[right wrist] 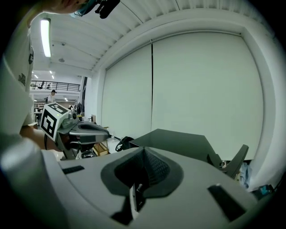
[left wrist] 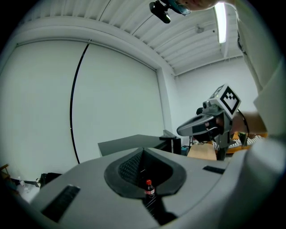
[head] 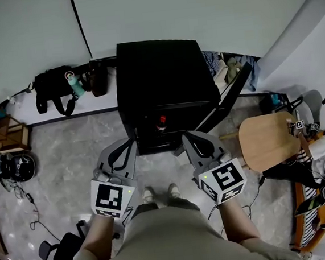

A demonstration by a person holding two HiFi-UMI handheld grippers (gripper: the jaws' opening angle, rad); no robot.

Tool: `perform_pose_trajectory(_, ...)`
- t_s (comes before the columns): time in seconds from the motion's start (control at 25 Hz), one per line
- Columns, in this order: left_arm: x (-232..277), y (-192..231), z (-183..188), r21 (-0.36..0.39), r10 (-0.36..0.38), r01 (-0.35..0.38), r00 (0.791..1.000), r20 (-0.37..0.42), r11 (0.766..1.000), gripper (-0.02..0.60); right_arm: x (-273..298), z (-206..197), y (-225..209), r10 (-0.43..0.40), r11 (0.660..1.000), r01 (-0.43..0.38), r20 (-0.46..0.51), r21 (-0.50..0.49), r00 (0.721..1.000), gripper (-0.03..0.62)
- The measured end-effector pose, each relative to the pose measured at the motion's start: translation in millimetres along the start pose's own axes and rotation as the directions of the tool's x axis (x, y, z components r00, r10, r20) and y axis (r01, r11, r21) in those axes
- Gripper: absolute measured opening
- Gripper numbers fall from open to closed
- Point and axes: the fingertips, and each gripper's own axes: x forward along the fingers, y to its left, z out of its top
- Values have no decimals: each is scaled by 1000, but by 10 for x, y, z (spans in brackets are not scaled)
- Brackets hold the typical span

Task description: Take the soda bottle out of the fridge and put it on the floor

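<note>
Closest to you, both tools are clenched with nothing in them. The left gripper has its jaws together, and so does the right gripper. They are level with each other just short of the fridge, which stands dead ahead at 12 o'clock. The door is swung out toward 1 o'clock.

I judge you're at the reach-in: the fridge is open and the grasp has not begun. The soda bottle stands upright just inside the opening at 12 o'clock, between the two gripper tips and beyond them, touched by neither. The left gripper view has it almost centred past the jaws.

Next, you'll need to spread one pair of jaws, then bring them around the body below the red cap. After that, bring it out and down to the floor at 9 o'clock.

The bottle's label band is too small to read. The grippers' cubes carry only square markers.
</note>
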Motion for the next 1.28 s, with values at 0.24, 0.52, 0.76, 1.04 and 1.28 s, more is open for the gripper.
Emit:
perform_pose_trajectory(0.24, 220, 74, -197, -36, 30, -32, 999, -42, 999, 6, 319, -167, -119, 76, 997, -76, -1, 10, 997, 19)
perform_pose_trajectory(0.52, 494, 97, -413, -36, 50, -53, 995, -84, 998, 6, 911, -588, -317, 88, 996, -88, -78, 2, 993, 104)
perform_pose_trajectory(0.76, 712, 147, -582, -70, 47, -55, 993, -111, 996, 6, 1413, -1061, -423, 87, 996, -91, -172, -17, 981, 163)
perform_pose_trajectory(1.04, 962, 173, -825, -83, 39, -51, 990, -137, 995, 6, 1819, -1538, -524, 65, 997, -74, -234, -29, 970, 181)
perform_pose_trajectory(1.28, 1152, 134, -1134, -139, 15, -40, 984, -176, 989, 6, 2103, -1990, -655, 77, 996, -84, -289, -13, 954, 184)
